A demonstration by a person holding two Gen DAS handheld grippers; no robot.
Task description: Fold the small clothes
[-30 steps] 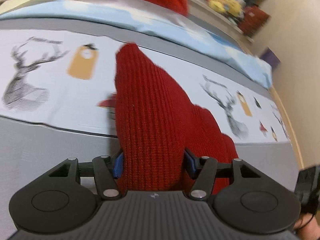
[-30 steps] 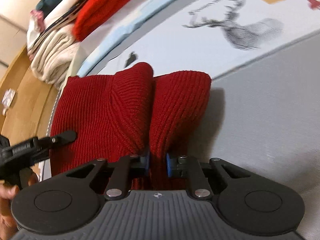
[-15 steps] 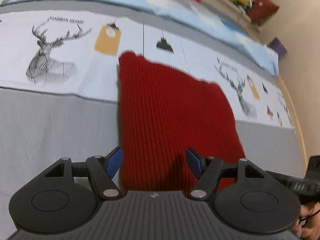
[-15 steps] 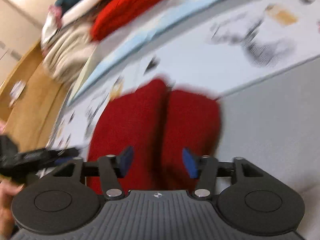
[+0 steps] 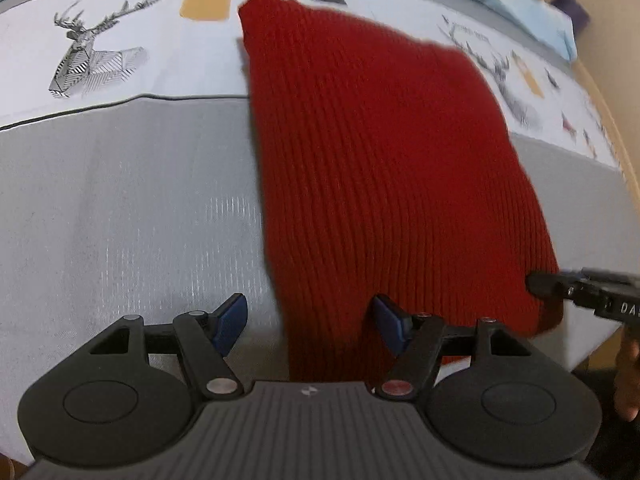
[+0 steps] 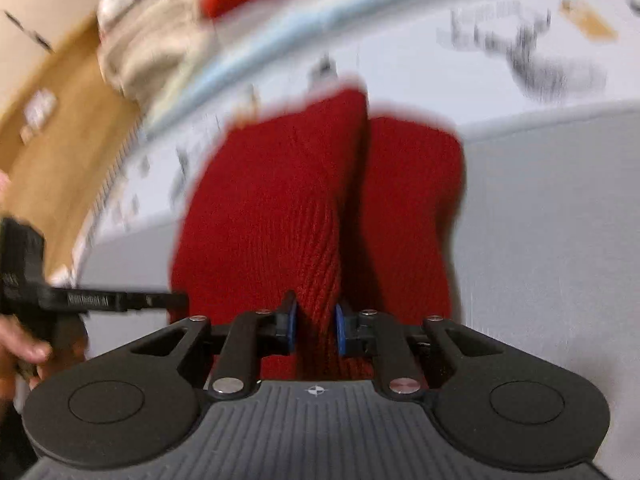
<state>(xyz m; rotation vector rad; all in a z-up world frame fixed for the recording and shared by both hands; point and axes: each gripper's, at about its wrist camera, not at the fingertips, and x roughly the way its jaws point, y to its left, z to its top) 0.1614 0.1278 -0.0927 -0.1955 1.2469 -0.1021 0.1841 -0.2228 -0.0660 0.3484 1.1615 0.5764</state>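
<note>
A red knitted garment [image 5: 380, 160] lies spread on the bed, folded into a rough rectangle. My left gripper [image 5: 310, 322] hovers open over its near left edge; the edge lies between the blue pads without touching them. In the right wrist view the same garment [image 6: 280, 200] shows a long crease down its middle. My right gripper [image 6: 315, 326] is closing, and its pads pinch a ridge of the knit at the near edge. One of the right gripper's fingers [image 5: 560, 284] shows at the garment's right corner in the left wrist view.
The bed cover [image 5: 120, 200] has a grey band and a white band printed with deer and tags. A pile of folded clothes [image 6: 152, 52] sits at the bed's far left, beside a wooden floor [image 6: 60, 128]. A hand [image 6: 24, 348] holds the left gripper.
The left gripper let go of the bunched red knit, which now lies flat, and dipped toward it. The right gripper opened, then narrowed again around a ridge of the knit.
</note>
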